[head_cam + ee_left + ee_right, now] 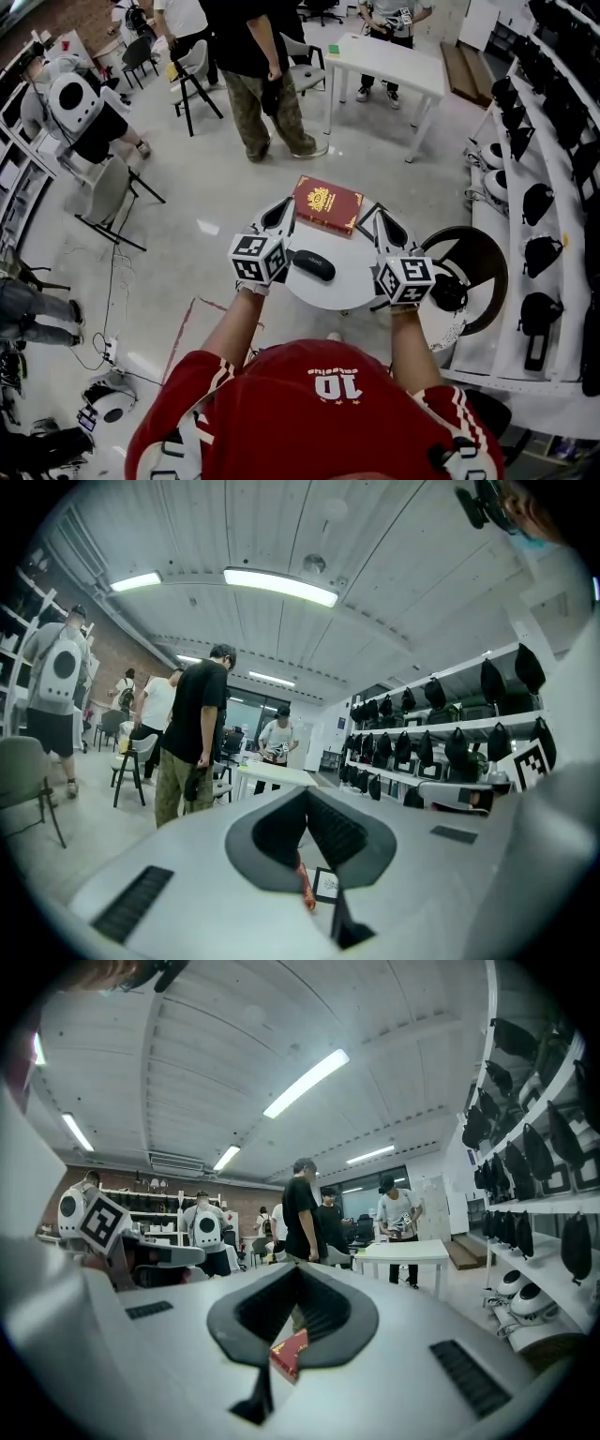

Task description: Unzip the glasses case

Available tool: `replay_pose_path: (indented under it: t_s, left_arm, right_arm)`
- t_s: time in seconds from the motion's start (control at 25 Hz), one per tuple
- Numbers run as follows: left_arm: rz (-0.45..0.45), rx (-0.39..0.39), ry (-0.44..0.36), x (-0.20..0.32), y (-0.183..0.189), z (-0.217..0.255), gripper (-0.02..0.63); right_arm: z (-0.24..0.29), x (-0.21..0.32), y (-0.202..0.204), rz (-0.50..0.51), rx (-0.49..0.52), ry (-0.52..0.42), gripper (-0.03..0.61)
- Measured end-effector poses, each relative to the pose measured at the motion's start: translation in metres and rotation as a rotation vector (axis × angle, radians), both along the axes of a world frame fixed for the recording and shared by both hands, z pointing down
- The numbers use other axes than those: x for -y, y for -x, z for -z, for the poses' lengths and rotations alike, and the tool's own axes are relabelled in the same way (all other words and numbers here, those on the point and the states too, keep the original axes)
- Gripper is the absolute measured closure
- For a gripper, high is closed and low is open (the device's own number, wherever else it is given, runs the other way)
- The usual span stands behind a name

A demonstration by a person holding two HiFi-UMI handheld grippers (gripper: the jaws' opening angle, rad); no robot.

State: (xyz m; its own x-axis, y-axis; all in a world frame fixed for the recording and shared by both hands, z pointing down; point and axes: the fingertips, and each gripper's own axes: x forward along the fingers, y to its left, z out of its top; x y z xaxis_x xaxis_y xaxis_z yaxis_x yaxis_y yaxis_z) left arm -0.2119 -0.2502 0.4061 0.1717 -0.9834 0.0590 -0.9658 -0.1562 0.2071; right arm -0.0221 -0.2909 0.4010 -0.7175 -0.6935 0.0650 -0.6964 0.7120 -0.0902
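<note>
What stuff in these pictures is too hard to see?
- Glasses case, head view: too small to show its zipper or pull.
- Glasses case, both gripper views: not in sight; the left claw and right claw fill the lower frame.
- Red book: cover print too small in head view; only a corner peeks out in right gripper view.

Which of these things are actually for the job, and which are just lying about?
For the job: glasses case, left gripper, right gripper, round table.
Just lying about: red book, white desk.
</note>
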Motion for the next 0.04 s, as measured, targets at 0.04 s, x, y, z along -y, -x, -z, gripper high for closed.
replay_pose_path:
  t_s: [0.04]
  left_arm:
    - [0.002, 0.0, 0.0, -0.0002, -0.0003, -0.0003, 0.604]
  right_arm:
    - [-0.0001, 0.0002, -0.0006, 0.001, 0.0, -0.001, 0.565]
